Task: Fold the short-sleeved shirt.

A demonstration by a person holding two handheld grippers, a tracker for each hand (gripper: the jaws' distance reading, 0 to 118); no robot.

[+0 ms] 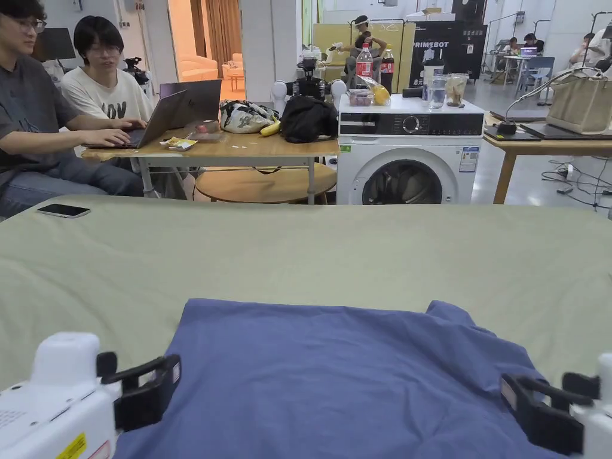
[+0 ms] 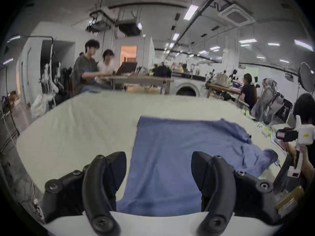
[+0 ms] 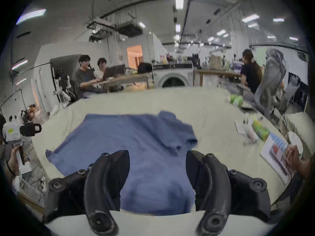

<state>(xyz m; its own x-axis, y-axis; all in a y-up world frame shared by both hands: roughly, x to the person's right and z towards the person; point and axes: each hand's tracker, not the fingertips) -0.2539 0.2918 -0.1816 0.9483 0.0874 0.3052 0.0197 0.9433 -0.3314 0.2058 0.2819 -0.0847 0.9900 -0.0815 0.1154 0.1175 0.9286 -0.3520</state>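
Shirt: the blue shirt lies spread on the bed, in the lower middle of the head view. Its far edge runs straight across. The right side is bunched, with a sleeve sticking out at the middle right of the left gripper view.
Left gripper: the left gripper is at the bottom of its own view. Its jaws stand wide apart and hold nothing. The shirt's left edge shows between them. In the head view it sits at the lower left, by the shirt's left side.
Right gripper: the right gripper is at the bottom of its own view. Its jaws are wide apart too, with nothing in them. Blue cloth shows between them. In the head view it sits at the lower right, by the shirt's right side.
Bed: the bed has a pale green sheet and fills the middle of the head view.
Phone: a dark phone lies on the bed at the middle left.
Washer: a white washer stands past the bed, upper middle.
People: two people sit at a wooden table with a laptop, upper left.
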